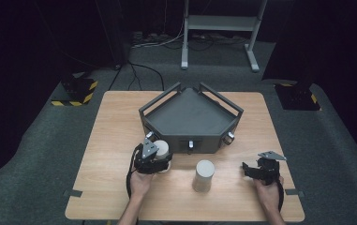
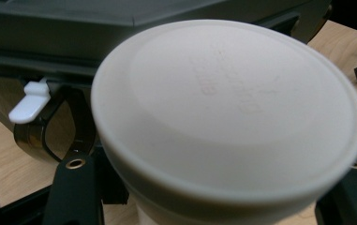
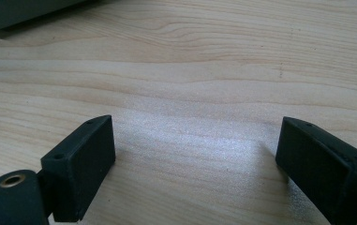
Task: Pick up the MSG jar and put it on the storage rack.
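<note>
Dark curtains and a grey carpeted floor surround a light wooden table, on which a dark grey angular tray with raised rails is set toward the far side. Two pale cylindrical cups are seen in front of it: one standing cup is left free near the table's middle, well apart from both hands, while the held cup is gripped just in front of the tray's left front corner. The left gripper is clamped on that cup; in the left gripper view its broad, pale round face looms close, with black jaws visible at either side of its body and the tray's dark edge just behind it. A small white latch is seen on the tray's corner beside the cup. The right gripper is held low over bare wood at the table's right side, its jaws spread wide with nothing between them, as the right gripper view shows over the grain. The step in hand is judged to be the carrying of the held cup toward the tray, the grasp being already made. The next move is likely to call for the cup to be lifted above the rail, carried over the tray floor and set down upright before the jaws are released; care would be needed so that the cup's base is not caught on the rail or the latch. The standing cup would then be left for a later pick.
</note>
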Action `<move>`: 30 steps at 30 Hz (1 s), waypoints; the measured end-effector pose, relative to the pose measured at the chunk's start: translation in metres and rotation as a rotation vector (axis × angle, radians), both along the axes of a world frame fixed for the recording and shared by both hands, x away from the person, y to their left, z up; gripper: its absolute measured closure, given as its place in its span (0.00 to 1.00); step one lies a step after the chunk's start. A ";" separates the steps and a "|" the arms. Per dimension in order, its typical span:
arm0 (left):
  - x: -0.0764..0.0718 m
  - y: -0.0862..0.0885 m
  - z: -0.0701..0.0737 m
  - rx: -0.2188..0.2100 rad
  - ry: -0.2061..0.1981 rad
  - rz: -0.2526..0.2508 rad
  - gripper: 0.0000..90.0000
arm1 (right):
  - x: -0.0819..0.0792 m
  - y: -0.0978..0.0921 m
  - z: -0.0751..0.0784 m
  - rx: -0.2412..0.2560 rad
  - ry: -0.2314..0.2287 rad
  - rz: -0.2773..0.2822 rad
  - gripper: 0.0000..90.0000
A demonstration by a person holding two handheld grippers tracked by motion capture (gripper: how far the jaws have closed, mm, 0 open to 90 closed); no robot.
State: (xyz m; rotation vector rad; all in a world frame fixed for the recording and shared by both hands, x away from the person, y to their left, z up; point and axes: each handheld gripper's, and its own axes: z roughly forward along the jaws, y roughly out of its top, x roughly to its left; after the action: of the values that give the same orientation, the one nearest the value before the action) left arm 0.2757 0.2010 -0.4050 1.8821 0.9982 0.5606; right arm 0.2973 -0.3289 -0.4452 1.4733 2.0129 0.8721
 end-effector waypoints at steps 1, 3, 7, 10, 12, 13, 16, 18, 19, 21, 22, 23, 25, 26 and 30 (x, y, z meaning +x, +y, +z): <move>0.000 0.000 0.002 0.000 0.001 -0.004 0.39 | 0.000 0.000 0.000 0.000 0.000 0.000 0.13; 0.001 0.000 0.006 0.002 0.000 -0.013 0.39 | 0.000 0.000 0.000 0.000 0.000 0.000 0.13; 0.003 0.002 0.017 -0.006 0.008 -0.034 0.39 | 0.000 0.000 0.000 0.000 0.000 0.000 0.13; 0.004 0.002 0.026 0.000 0.008 -0.049 0.39 | 0.000 0.000 0.000 0.000 0.000 0.000 0.13; 0.005 0.001 0.034 0.012 0.004 -0.062 0.39 | 0.000 0.000 0.000 0.001 0.000 -0.002 0.13; 0.006 0.002 0.038 0.012 0.005 -0.068 0.39 | 0.000 0.000 0.000 0.001 0.000 -0.002 0.13; 0.010 0.005 0.051 0.004 0.012 -0.092 0.39 | 0.000 0.000 0.000 0.001 0.000 -0.002 0.13; 0.012 0.008 0.057 -0.013 0.014 -0.103 0.39 | 0.000 0.000 0.000 0.001 0.000 -0.002 0.13; 0.013 0.009 0.061 -0.019 0.013 -0.105 0.39 | 0.000 0.000 0.000 0.001 0.000 -0.002 0.13; 0.015 0.011 0.067 -0.032 0.013 -0.110 0.39 | 0.000 0.000 0.000 0.001 0.000 -0.002 0.13; 0.017 0.012 0.070 -0.036 0.014 -0.112 0.39 | 0.000 0.000 0.000 0.001 0.000 -0.002 0.13; 0.019 0.012 0.073 -0.039 0.015 -0.114 0.39 | 0.000 0.000 0.000 0.001 0.000 -0.002 0.13; 0.021 0.012 0.081 -0.041 0.014 -0.116 0.39 | 0.000 0.000 0.000 0.001 0.000 -0.002 0.13; 0.023 0.012 0.085 -0.041 0.012 -0.118 0.39 | 0.000 0.000 0.000 0.001 0.000 -0.002 0.13; 0.029 0.012 0.100 -0.037 0.004 -0.125 0.39 | 0.000 0.000 0.000 0.001 0.000 -0.002 0.13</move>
State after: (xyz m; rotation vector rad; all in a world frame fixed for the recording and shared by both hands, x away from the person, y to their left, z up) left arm 0.3050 0.2127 -0.3047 1.8983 0.8806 0.4625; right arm 0.2972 -0.3288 -0.4452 1.4756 2.0112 0.8725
